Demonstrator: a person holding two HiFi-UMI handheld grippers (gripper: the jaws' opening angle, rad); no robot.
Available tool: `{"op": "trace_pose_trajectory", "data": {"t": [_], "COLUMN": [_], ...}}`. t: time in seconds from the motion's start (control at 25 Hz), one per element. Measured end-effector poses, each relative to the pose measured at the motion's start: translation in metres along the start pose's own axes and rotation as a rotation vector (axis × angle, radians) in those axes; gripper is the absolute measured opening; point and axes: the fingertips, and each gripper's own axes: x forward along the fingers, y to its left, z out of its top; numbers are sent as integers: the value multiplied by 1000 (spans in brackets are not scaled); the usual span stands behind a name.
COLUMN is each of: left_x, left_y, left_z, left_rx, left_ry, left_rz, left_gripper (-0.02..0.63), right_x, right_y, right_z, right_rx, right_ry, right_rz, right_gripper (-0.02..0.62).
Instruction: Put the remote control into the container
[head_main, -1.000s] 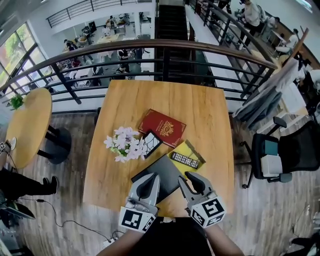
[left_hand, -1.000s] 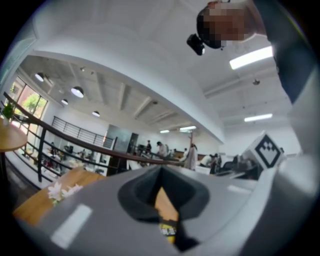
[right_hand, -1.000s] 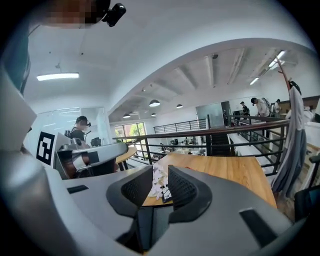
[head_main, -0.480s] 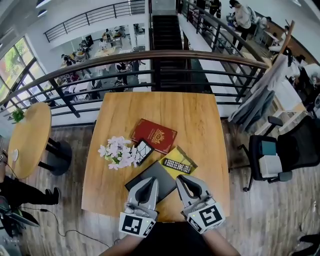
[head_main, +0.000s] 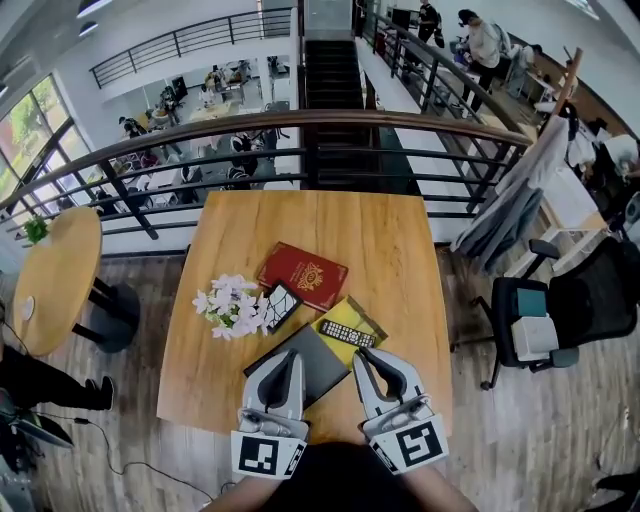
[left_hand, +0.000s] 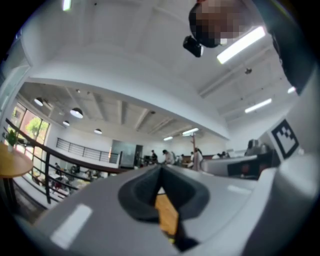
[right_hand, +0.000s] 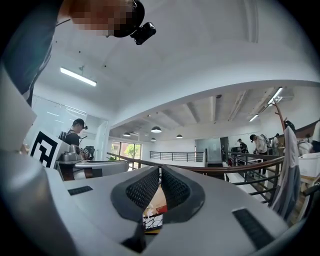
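Both tongs are pressed together and empty: the left tongs (head_main: 286, 358) and the right tongs (head_main: 367, 357) hang side by side over the near edge of the table (head_main: 330, 220). Just ahead of the right tongs, the remote control (head_main: 347, 334) lies in the shallow yellow container (head_main: 343, 312). The placing looks done, and only drawing back seems left. Ahead of the left tongs lies a dark flat slab (head_main: 305, 364). Farther out are a patterned card (head_main: 281, 306), white flowers (head_main: 229, 305) and a red book (head_main: 302, 276). Nothing stands in the way.
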Motion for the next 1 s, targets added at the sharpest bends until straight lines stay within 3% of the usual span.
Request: {"op": "trace_pose_trajectory", "data": {"t": [0.24, 0.72, 1.0], "left_x": [-8, -13, -19], "left_y": [-4, 3, 9], "left_z": [17, 17, 14], "left_rx": [39, 10, -3], "left_ry": [-80, -83, -68], "left_rz": [28, 62, 94], "left_gripper": [-5, -5, -5], "right_x": [-5, -6, -3], "right_y": [2, 11, 17], "right_z": [-5, 8, 10], "right_rx": [6, -77, -61], "right_ry": [10, -53, -57], "right_rz": [-22, -47, -21], "right_gripper": [29, 18, 18]}}
